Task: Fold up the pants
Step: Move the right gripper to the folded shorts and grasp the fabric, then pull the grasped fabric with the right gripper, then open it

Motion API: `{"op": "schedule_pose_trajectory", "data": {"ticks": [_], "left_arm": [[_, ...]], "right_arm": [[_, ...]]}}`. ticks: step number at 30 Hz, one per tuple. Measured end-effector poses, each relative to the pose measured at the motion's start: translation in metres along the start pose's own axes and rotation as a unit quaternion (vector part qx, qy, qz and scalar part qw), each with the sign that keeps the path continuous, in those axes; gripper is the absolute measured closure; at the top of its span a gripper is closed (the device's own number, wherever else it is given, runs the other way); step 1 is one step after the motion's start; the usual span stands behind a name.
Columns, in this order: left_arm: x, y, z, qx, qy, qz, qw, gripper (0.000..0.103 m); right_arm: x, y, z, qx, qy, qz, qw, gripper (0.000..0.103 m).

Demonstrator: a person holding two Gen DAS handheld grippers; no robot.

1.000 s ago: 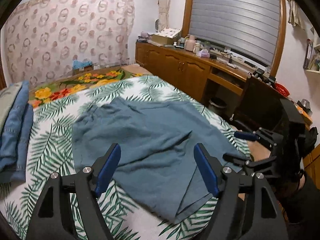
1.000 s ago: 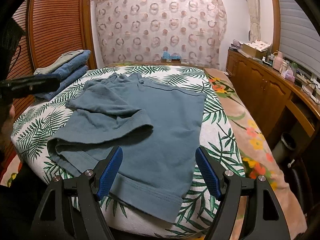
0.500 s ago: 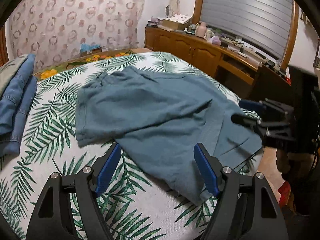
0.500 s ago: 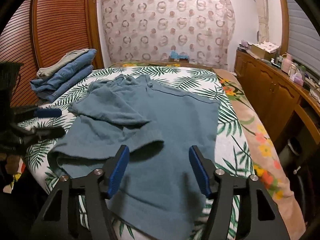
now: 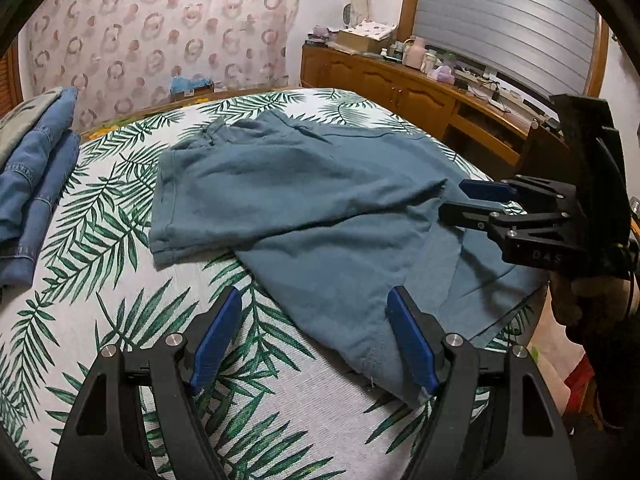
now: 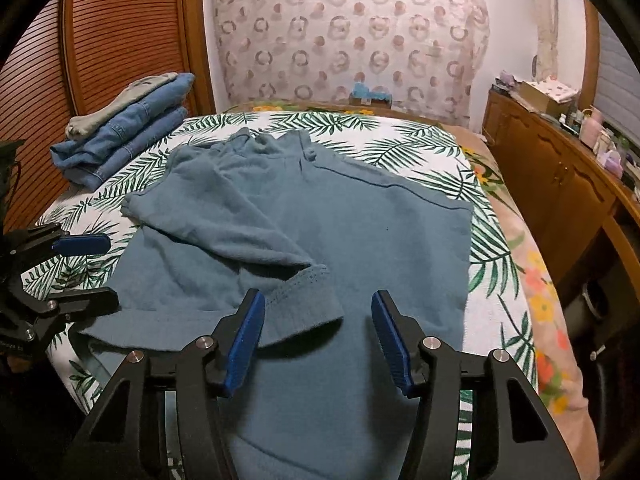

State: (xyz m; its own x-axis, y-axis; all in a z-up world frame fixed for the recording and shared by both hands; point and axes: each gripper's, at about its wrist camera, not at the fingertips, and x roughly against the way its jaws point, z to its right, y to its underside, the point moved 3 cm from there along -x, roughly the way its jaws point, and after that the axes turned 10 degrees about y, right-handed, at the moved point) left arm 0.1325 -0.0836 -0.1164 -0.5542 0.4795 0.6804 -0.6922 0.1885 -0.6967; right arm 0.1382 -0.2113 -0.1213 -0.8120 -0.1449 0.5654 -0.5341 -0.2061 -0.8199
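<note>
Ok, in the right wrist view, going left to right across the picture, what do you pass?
left gripper → stack of folded jeans → teal pants → floral blanket → wooden cabinet

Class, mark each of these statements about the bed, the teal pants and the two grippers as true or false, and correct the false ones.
1. The teal pants lie on a palm-leaf bedspread. True.
2. The right gripper is shut on the pants. False: it is open, gripping nothing.
3. Folded jeans are stacked on the bed beside the pants. True.
4. The left gripper holds a hem. False: it is open and empty.
5. One pant leg lies folded across the other. True.
</note>
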Motion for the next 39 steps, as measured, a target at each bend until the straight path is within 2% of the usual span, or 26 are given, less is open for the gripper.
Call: {"op": "schedule_pose_trajectory", "data": {"ticks": [7,9,11,14,20,33,37,39], "left_arm": [[-0.004,0.003,-0.005,0.013,0.0,0.004,0.9999,0.027],[-0.004,0.003,-0.006,0.012,0.0,0.004,0.9999,0.027],[-0.004,0.003,-0.006,0.011,0.0,0.004,0.9999,0.027],[-0.004,0.002,-0.006,0.012,-0.001,0.004,0.9999,0.027],[-0.002,0.002,-0.011,0.023,-0.004,0.008,0.9997,0.027],[0.014,-0.009,-0.005,0.012,-0.006,0.028,0.9995,0.027],[0.021,-0.012,0.002,0.015,0.018,0.032,0.9992,0.027],[0.023,-0.014,0.005,0.01,0.019,0.036,0.9991,0.027]], "right_arm": [[0.0,0.001,-0.004,0.009,-0.005,-0.009,1.0,0.047],[0.0,-0.001,-0.002,0.005,-0.012,-0.008,1.0,0.054],[0.002,0.0,-0.001,0.0,-0.02,-0.007,1.0,0.067],[0.007,0.001,0.0,-0.003,-0.027,-0.002,1.0,0.079],[0.021,0.004,0.005,-0.022,-0.033,0.021,0.999,0.092],[0.077,0.014,0.01,-0.037,-0.032,0.083,0.995,0.095],[0.095,0.019,0.013,-0.035,-0.022,0.098,0.994,0.095],[0.099,0.021,0.016,-0.033,-0.016,0.1,0.994,0.095]]}}
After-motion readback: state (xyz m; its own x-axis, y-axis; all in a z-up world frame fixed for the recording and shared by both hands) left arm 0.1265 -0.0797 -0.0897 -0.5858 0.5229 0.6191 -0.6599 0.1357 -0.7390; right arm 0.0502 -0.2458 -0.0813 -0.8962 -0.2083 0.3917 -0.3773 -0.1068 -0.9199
